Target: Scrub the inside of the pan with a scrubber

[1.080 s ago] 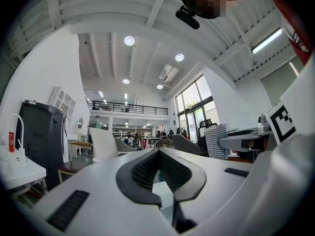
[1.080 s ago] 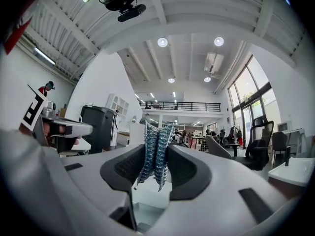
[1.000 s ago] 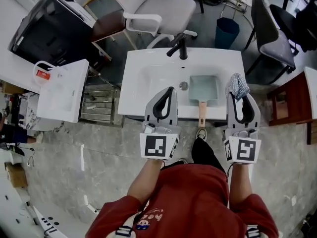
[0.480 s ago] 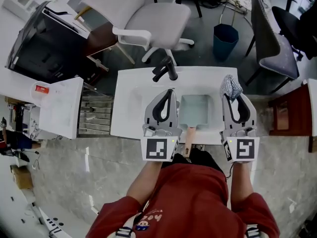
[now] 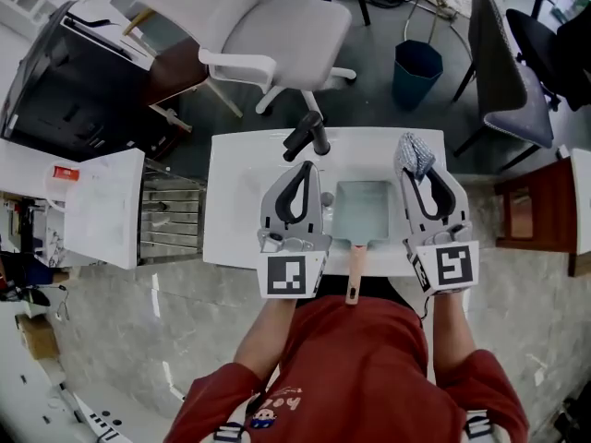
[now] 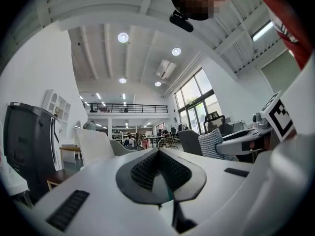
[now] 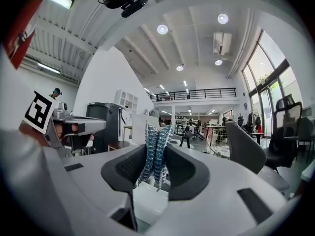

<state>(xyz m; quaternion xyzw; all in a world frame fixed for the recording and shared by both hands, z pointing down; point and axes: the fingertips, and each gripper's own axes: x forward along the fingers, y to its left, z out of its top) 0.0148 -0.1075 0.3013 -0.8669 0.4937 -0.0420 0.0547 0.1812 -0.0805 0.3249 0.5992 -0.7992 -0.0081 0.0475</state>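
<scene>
The pan (image 5: 362, 209), a pale teal rectangular one, lies in the basin of the white sink (image 5: 231, 206), and its wooden handle (image 5: 355, 271) reaches back over the front rim toward the person in the red top (image 5: 360, 367). In the head view it sits between the 2 grippers, touched by neither. The left gripper (image 5: 312, 168) has its jaws closed tip to tip with nothing between them (its own view shows the dark pads meeting). The right gripper (image 5: 413, 175) is clamped on the scrubber (image 5: 415, 154), a blue-grey mesh wad that stands up from between the pads (image 7: 125, 168) and juts past the tips. Both gripper views look out level across a large room, not down at the basin. A black faucet (image 5: 309, 135) stands at the sink's far edge, just ahead of the left gripper's tips. Beyond the sink are a white chair (image 5: 277, 26) and a blue bin (image 5: 416, 63).
</scene>
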